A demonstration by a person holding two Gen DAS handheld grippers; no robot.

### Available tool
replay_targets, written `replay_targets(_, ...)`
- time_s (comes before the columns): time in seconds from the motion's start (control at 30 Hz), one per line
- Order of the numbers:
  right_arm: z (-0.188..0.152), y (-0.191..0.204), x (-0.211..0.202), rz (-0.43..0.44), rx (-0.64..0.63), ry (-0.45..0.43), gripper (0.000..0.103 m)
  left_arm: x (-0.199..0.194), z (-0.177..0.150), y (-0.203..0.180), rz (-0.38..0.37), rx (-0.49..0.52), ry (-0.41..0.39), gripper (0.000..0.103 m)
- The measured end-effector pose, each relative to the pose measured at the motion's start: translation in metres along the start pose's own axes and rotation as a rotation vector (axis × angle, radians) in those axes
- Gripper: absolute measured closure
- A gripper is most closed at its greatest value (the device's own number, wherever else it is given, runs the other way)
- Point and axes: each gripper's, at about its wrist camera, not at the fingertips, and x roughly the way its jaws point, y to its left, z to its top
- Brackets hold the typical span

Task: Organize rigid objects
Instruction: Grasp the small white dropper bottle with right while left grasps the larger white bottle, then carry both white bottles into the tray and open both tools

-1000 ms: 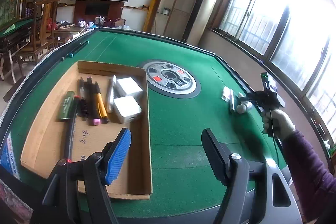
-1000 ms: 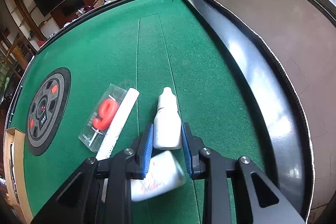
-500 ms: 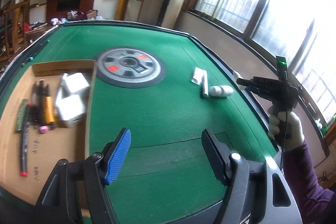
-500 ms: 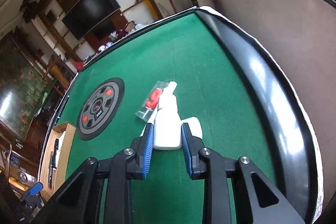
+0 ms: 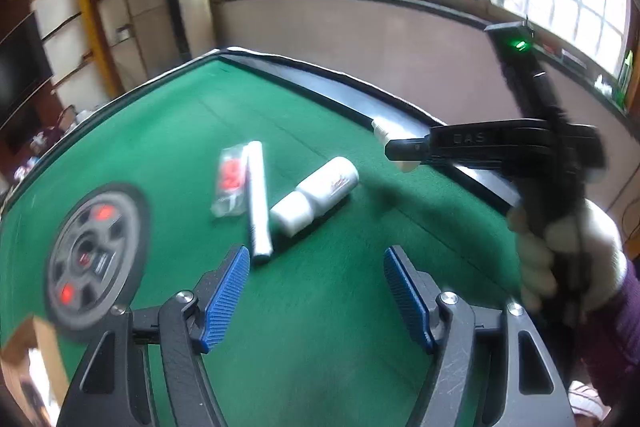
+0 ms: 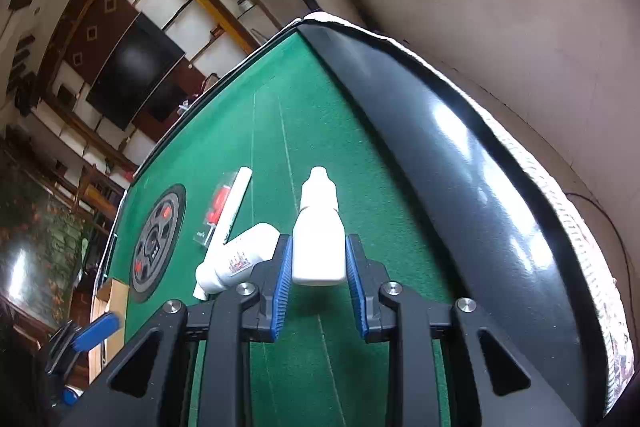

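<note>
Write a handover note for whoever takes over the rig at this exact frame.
Right hand-held gripper: shut on the small white dropper bottle, lifted off the green table.
Left hand-held gripper: open, empty, above the felt near the loose items.
On the felt: larger white bottle lying on its side, white stick, packaged red number candle.
Cardboard box sits beyond the round centre disc.
Left: box the dropper bottle, then the other three.
</note>
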Motion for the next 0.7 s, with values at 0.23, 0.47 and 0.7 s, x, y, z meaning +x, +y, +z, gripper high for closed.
replay_targets(0.23,0.003,-0.031,0.002,-0.003,0.147,0.022,0.077,0.074,0.035,-0.015,0.013,0.186,0.098,0.030)
replay_targets(0.47,0.002,-0.031,0.003,0.003,0.148,0.023,0.077,0.091,0.042,-0.012,-0.033,0.140,0.141,0.068)
replay_targets(0.7,0.001,-0.025,0.005,-0.019,0.113,0.021,0.077,0.066,0.021,-0.009,-0.070,0.016,0.112,0.068)
